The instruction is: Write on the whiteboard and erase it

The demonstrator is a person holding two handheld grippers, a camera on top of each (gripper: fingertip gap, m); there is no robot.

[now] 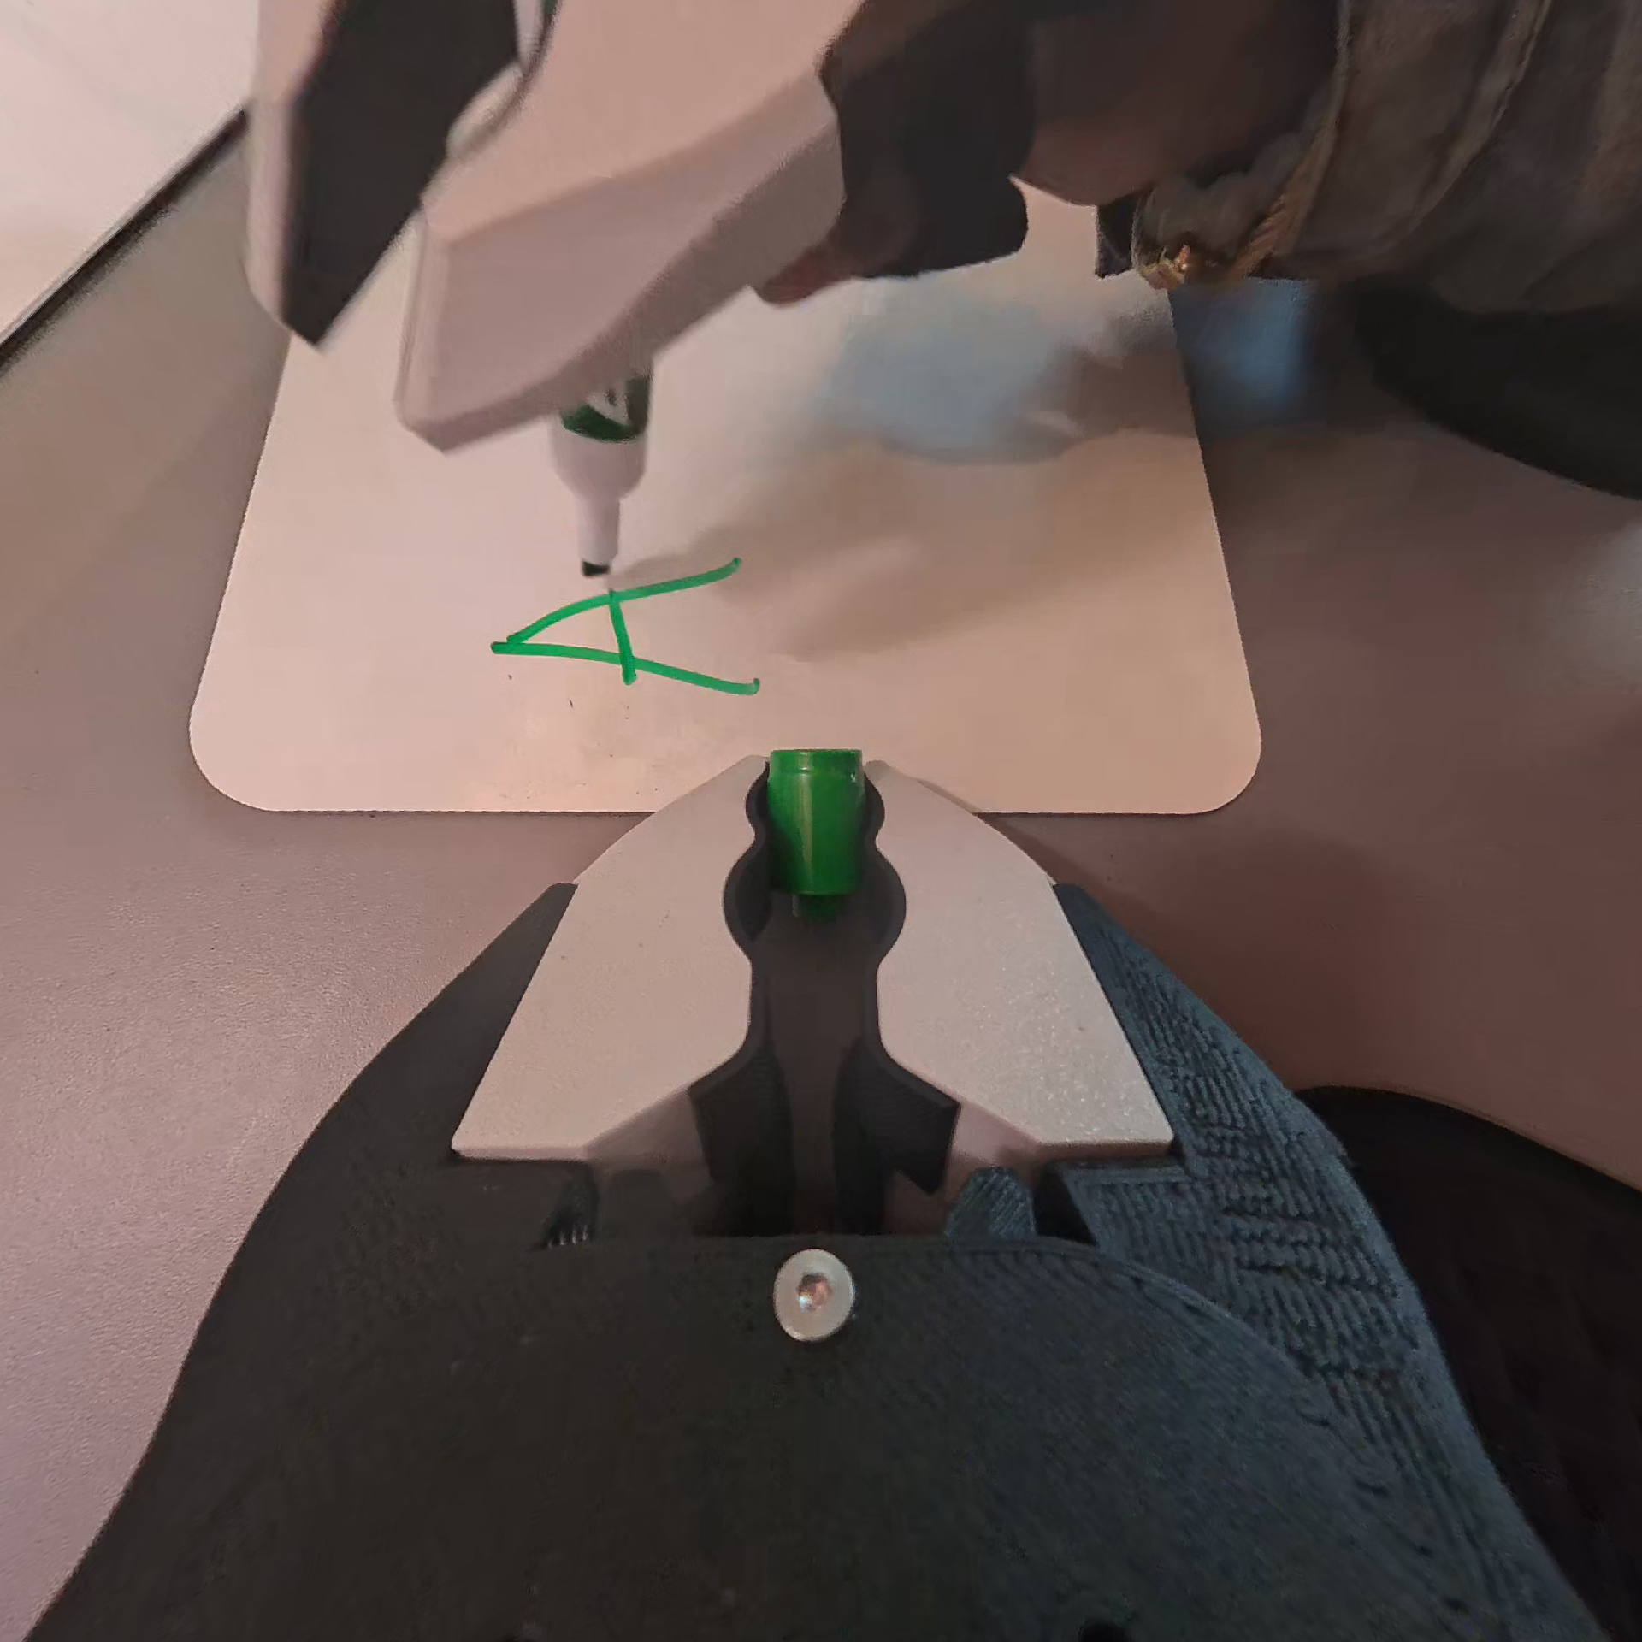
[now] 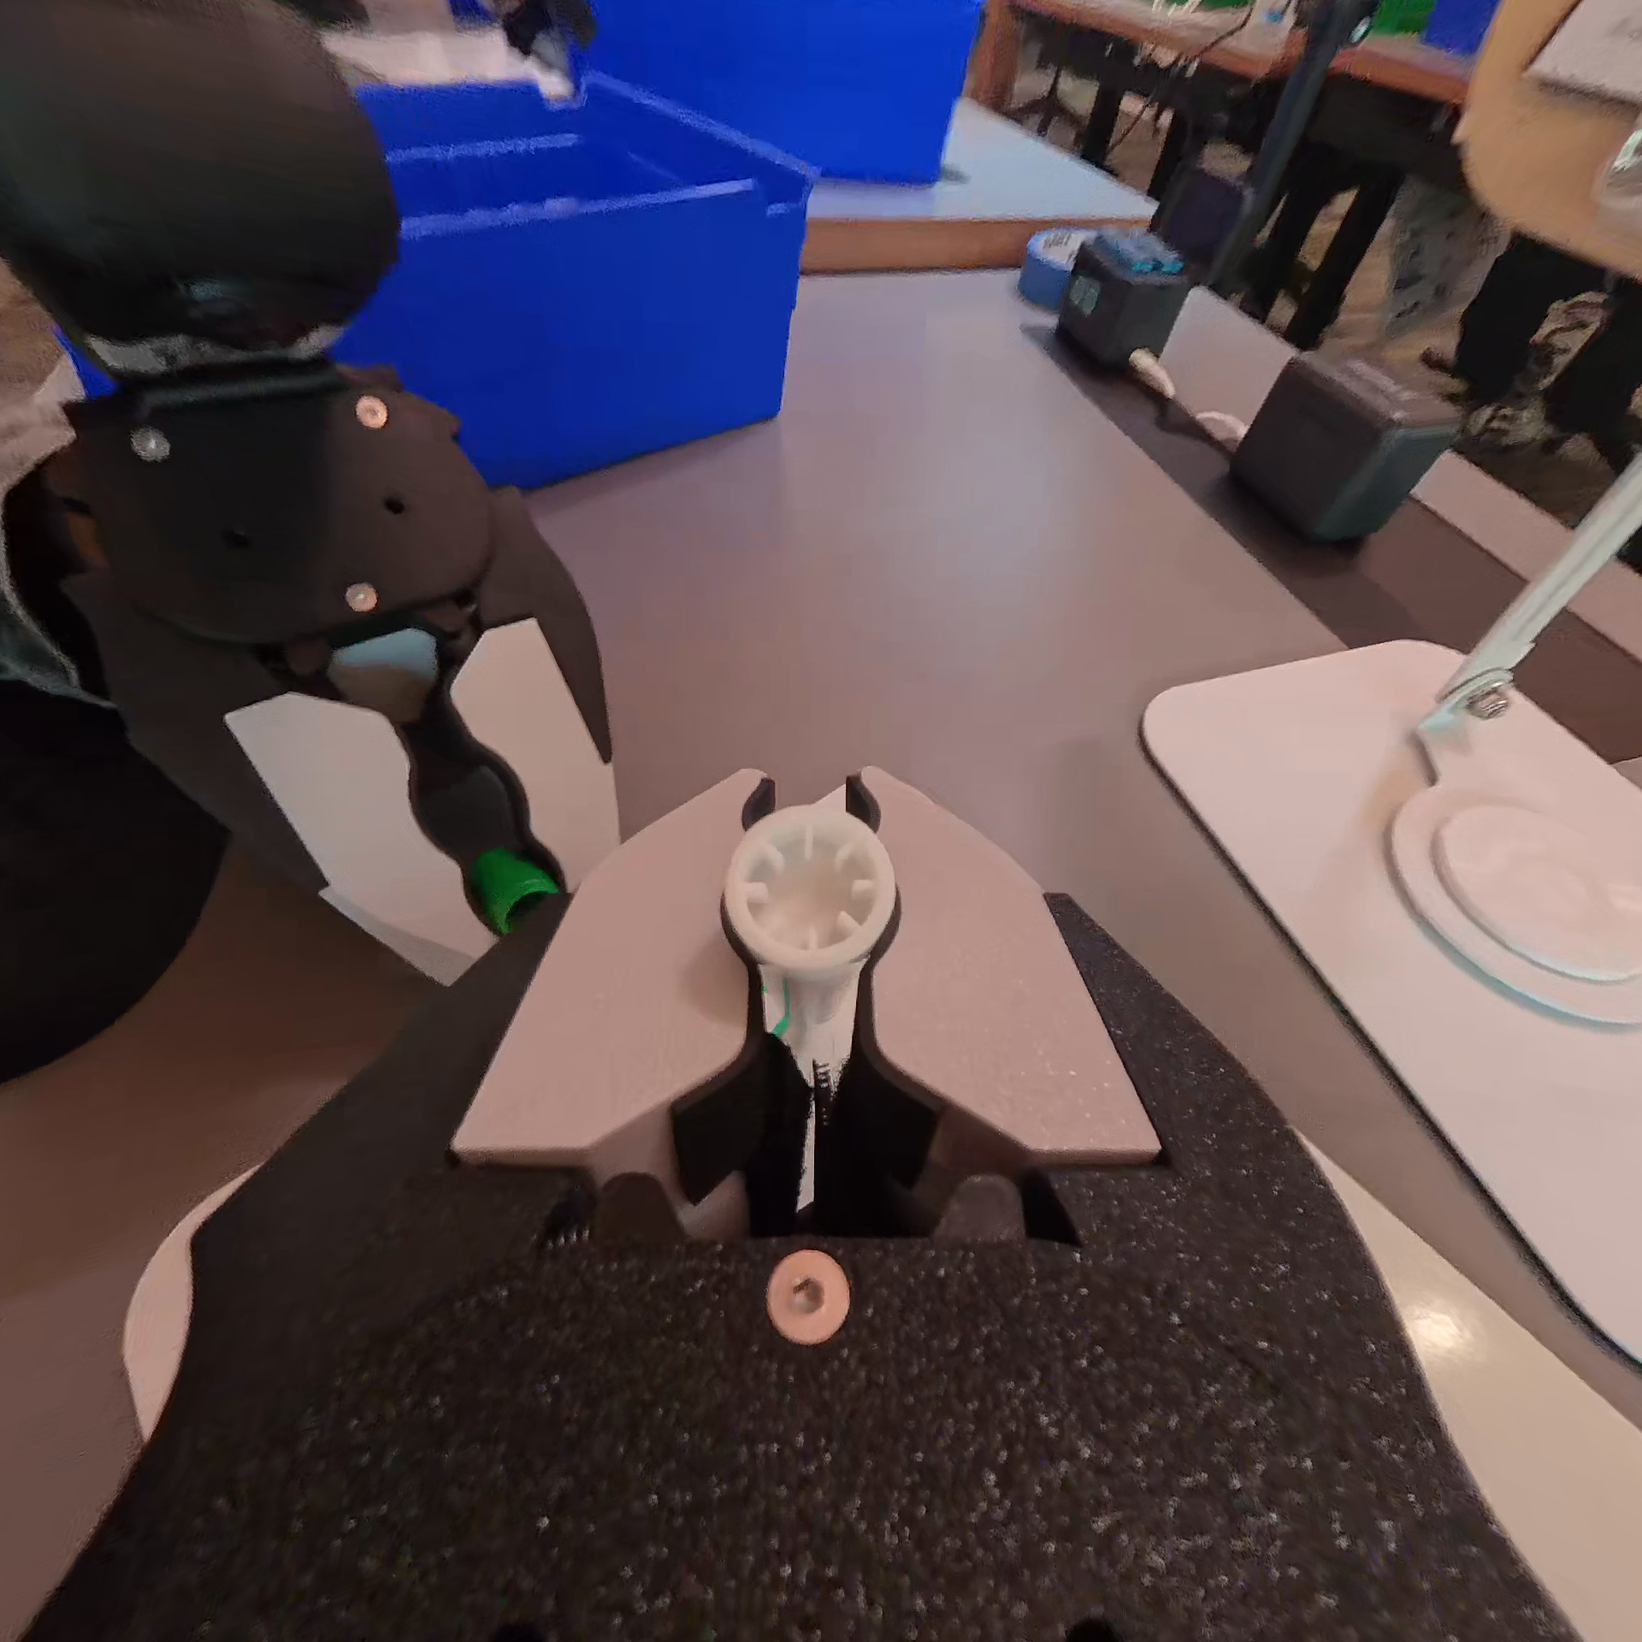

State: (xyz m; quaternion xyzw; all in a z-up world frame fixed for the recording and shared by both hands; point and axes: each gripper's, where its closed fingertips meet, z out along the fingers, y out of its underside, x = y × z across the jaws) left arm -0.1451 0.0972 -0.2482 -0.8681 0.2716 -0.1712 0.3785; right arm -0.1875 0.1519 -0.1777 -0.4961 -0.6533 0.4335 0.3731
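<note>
Right tool clamps marker near-upright, tip just at 11 o'clock of green mark; left tool grips cap.

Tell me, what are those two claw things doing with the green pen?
A person is drawing on a small white rounded whiteboard lying flat on a brown table. The right gripper is shut on a white marker with a green band, its tip just above the board beside some finished green lines. The left gripper waits at the board's near edge, shut on the marker's green plastic cap. Nothing is erased yet.
</note>
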